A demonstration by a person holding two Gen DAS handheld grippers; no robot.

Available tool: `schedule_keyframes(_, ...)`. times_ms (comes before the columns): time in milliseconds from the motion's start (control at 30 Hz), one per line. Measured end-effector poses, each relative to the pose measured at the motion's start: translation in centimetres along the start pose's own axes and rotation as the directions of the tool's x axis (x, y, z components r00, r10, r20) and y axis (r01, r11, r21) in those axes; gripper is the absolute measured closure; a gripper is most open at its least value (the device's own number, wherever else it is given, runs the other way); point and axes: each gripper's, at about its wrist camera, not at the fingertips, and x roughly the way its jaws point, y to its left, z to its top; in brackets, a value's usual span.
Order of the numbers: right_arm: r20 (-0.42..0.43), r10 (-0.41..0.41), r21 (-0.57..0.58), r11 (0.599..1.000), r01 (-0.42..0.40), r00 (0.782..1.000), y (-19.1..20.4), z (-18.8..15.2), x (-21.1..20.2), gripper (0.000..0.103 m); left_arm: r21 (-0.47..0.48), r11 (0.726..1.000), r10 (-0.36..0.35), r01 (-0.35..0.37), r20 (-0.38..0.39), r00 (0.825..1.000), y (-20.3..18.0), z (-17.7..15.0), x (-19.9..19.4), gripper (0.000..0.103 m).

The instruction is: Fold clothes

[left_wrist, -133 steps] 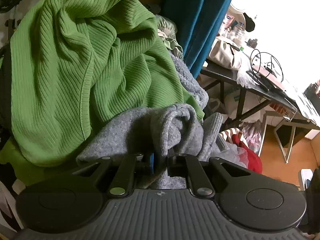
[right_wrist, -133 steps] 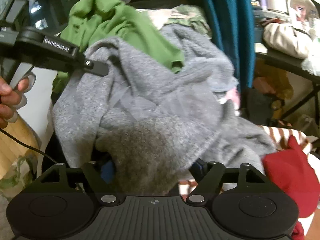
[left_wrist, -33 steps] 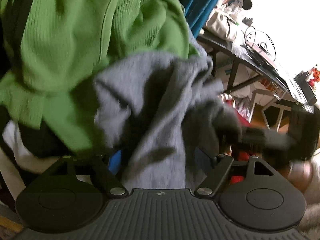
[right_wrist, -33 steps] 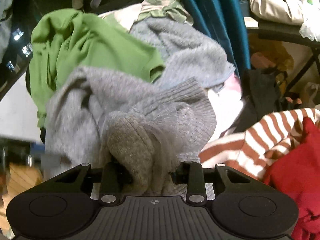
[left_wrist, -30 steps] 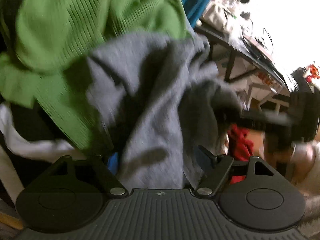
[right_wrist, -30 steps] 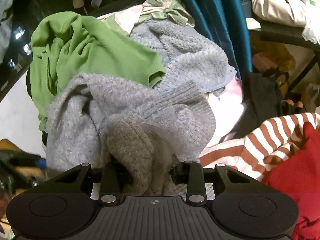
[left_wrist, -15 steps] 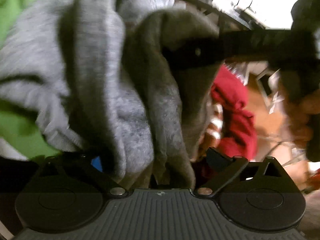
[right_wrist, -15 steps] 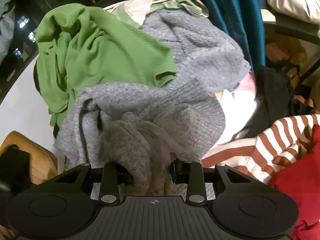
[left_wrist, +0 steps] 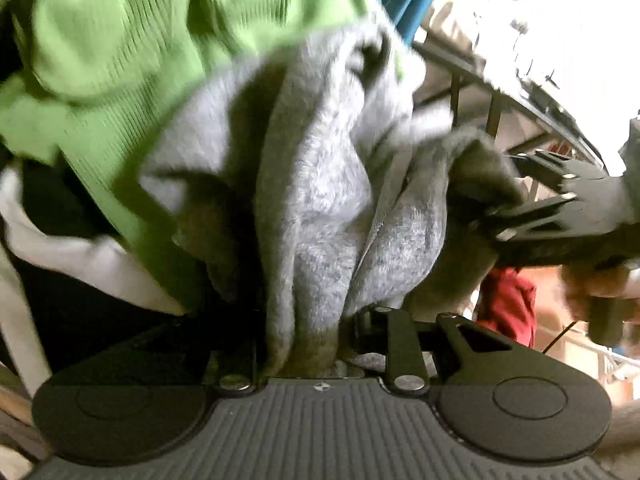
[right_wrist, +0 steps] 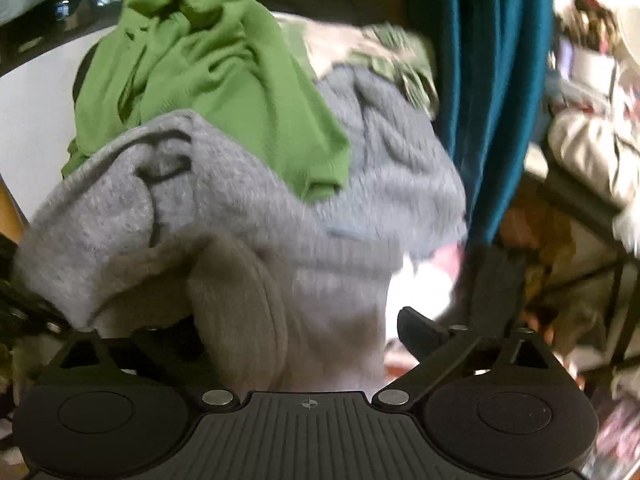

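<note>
A big green sweater (right_wrist: 224,80) lies on top of the clothes pile. Just under it hangs the fuzzy gray sweater (left_wrist: 320,184), pulled out toward both cameras. The left claw (left_wrist: 308,336) is squeezed tight on a bunch of it. The right claw (right_wrist: 304,332) is spread wide, with gray cloth lying loose between its fingers.

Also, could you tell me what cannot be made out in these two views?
- Left wrist view: fingertips of the left tongs, buried in the grey sweater.
- Right wrist view: one finger of the right tongs, behind the same sweater.
- Both views: the sweater's sleeves and hem, lost to bunching and motion blur.
- Both views: whatever the pile rests on, covered by the green top and other clothes.
</note>
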Motion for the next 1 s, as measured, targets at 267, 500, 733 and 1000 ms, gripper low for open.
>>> schedule_keyframes(267, -0.058, 0.133, 0.131, 0.984, -0.124, 0.989, -2.1, -0.1, 6.1, 0.001, -0.029, 0.999, 0.036, -0.034, 0.059, 0.998, 0.5, 0.5, -1.1, 0.077)
schedule_keyframes(500, -0.159, 0.31, 0.259, 0.929, -0.263, 0.937, -1.2, -1.9, 7.4, 0.038, -0.069, 0.996, 0.062, -0.056, 0.092, 0.994, 0.8, 1.3, -2.1, 0.077)
schedule_keyframes(733, -0.085, 0.469, 0.31, 0.851, -0.424, 0.879, 1.1, -2.3, 2.5, 0.071, -0.088, 0.993, 0.093, -0.08, 0.15, 0.984, 1.2, 2.2, -4.3, 0.077)
schedule_keyframes(1000, 0.21, 0.414, 0.329, 0.823, -0.462, 0.886, 1.0, 3.2, -2.5, 0.073, -0.059, 0.996, 0.085, -0.069, 0.343, 0.936, -0.7, 6.2, -8.7, 0.077)
